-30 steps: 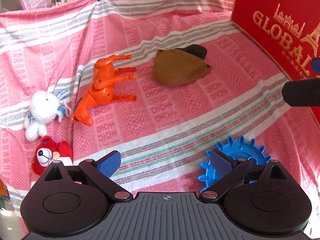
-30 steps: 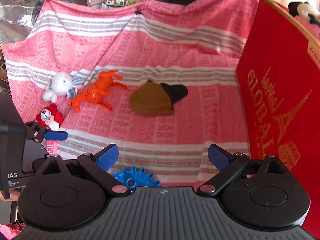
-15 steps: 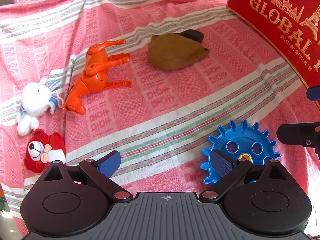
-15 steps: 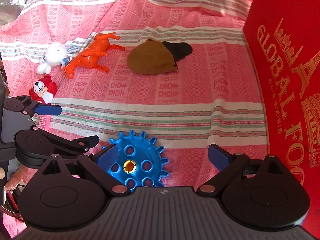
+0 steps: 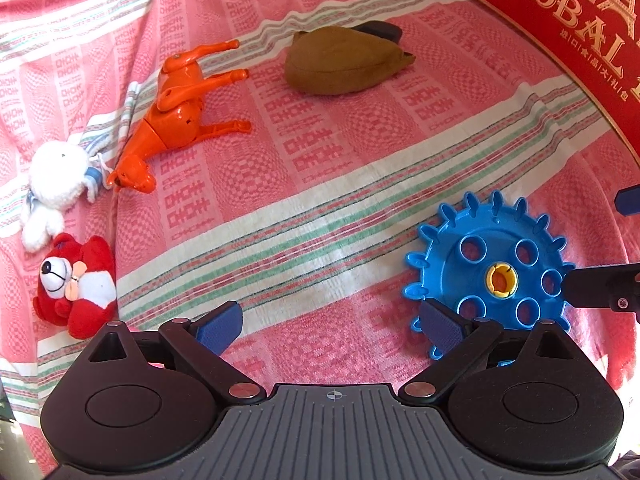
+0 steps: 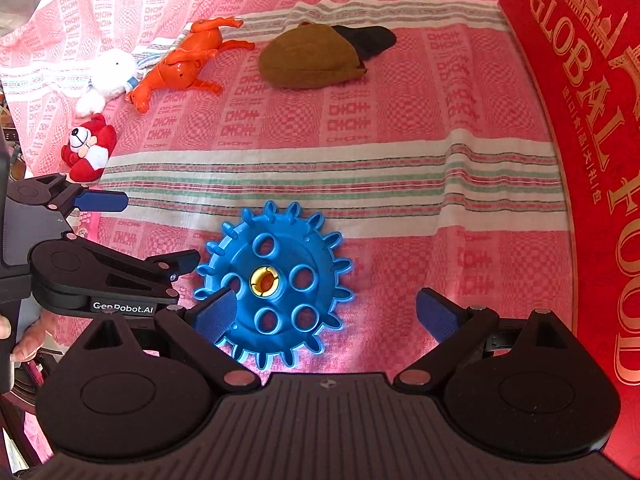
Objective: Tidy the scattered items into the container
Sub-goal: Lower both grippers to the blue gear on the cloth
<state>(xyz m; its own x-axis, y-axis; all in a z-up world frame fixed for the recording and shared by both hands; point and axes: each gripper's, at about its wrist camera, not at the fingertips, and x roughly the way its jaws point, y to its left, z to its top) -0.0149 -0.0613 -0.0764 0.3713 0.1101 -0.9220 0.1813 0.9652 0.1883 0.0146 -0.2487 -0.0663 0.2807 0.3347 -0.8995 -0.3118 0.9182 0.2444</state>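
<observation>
- Near the cloth's (image 6: pixel 400 160) front edge: my right gripper (image 6: pixel 326 314), jaws wide and empty, straddles the gear (image 6: pixel 276 280) for pickup.
- My left gripper (image 5: pixel 330 326) waits alongside, open and empty.

I read both wrist cameras as looking forward and steeply down from close above the pink striped cloth (image 5: pixel 320 184), sharing the blue gear (image 5: pixel 492 272) (image 6: pixel 276 280) and red box (image 6: pixel 592 160).

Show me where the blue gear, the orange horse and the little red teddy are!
blue gear (image 6: pixel 276 280): right wrist view, on its yellow hub.
orange horse (image 5: pixel 176 112): left wrist view, on its body.
red teddy (image 5: pixel 80 288): left wrist view, on its white tummy.
</observation>
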